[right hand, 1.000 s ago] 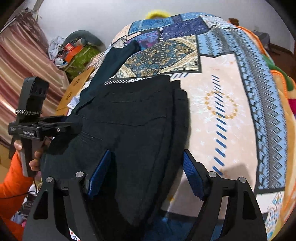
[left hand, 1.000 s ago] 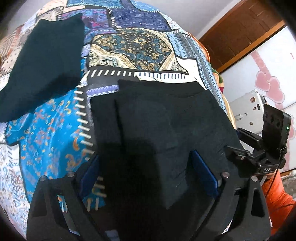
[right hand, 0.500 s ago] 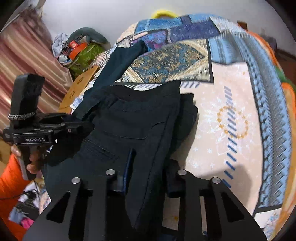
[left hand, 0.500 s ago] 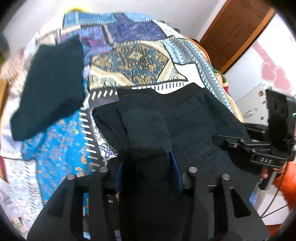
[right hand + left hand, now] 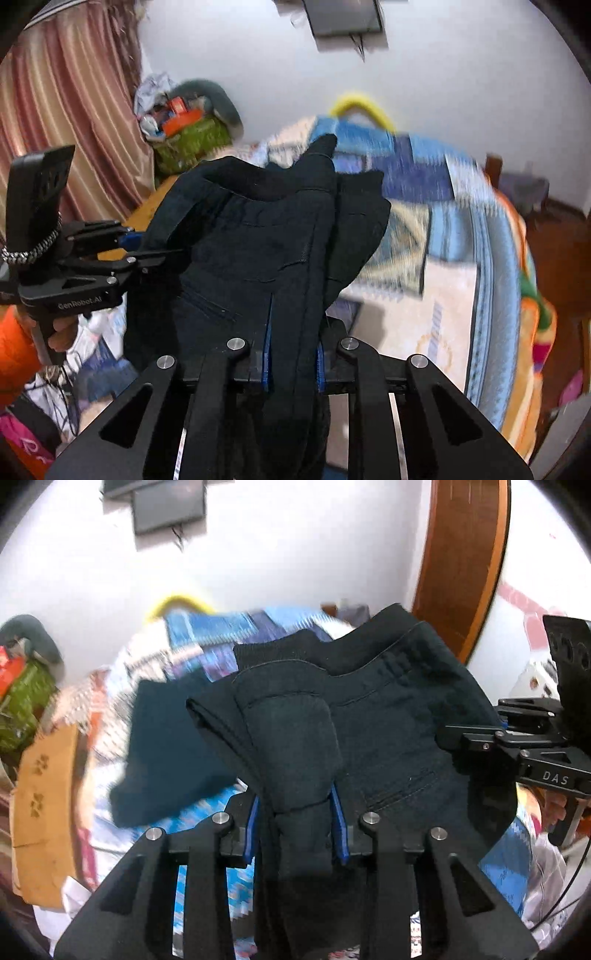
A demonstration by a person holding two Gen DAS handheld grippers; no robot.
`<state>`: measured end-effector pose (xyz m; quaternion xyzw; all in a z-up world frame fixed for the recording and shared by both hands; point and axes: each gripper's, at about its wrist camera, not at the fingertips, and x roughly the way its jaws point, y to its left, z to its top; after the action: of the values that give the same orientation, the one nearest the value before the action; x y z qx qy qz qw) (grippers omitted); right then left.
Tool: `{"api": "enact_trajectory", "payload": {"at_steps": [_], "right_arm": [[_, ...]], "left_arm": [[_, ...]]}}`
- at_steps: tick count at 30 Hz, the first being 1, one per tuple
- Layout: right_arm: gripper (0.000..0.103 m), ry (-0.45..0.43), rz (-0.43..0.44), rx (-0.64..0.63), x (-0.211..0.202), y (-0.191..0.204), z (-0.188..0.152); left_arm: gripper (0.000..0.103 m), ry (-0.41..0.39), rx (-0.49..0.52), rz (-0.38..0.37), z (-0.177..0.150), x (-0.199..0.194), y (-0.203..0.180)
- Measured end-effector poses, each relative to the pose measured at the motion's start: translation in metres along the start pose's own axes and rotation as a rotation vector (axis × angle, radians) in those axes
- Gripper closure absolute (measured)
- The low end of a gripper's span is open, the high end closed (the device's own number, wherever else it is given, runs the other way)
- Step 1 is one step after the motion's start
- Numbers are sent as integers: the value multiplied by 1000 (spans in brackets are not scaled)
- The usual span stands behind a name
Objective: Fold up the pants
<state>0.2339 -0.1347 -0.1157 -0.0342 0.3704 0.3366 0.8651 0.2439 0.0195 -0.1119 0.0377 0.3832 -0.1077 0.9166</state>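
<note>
The dark folded pants [image 5: 388, 716] hang lifted above the patterned bedspread [image 5: 207, 627]. My left gripper [image 5: 297, 823] is shut on one edge of the pants, blue pads pressed on the cloth. My right gripper [image 5: 293, 343] is shut on the other edge of the pants [image 5: 251, 251]. Each gripper shows in the other's view: the right one at the right edge of the left wrist view [image 5: 517, 746], the left one at the left of the right wrist view [image 5: 85, 258].
A second dark folded garment [image 5: 166, 746] lies on the bedspread [image 5: 443, 229]. A cardboard box [image 5: 44, 805] and a cluttered green basket [image 5: 188, 140] stand at the bed's left side. A curtain [image 5: 66, 122], white wall and wooden door [image 5: 461, 561] surround the bed.
Both grippers closed on the pants' edges and lifted the pants off the bed. Both views have tilted up toward the wall.
</note>
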Motion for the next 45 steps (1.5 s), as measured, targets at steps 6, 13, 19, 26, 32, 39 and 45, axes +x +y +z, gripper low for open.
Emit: {"api": "enact_trajectory", "payload": {"at_steps": [6,13,19,26,32,39,45], "right_arm": [[88,-108,48,-31,7,24,50],[88,-132,100,-27,68,43,99],[88,-67,122,-6,145,45,116],[88,64,118,46,239,27,105],[88,149,58,48,295,11,95],[68,194,-6,75,287,-10,81],[65,125,-34,4,221,10,88]], "left_arm": [[71,-128,-39,81,36,-30,51],[70,-162,-88,175,66,-14,124],[69,-89,-190,182,69,42,195],[69,73,-282,176,52,144,256],[66,173,-314,190,34,218,282],[49,190,-305,229,21,225,283],[49,138,-245,268,25,171,259]]}}
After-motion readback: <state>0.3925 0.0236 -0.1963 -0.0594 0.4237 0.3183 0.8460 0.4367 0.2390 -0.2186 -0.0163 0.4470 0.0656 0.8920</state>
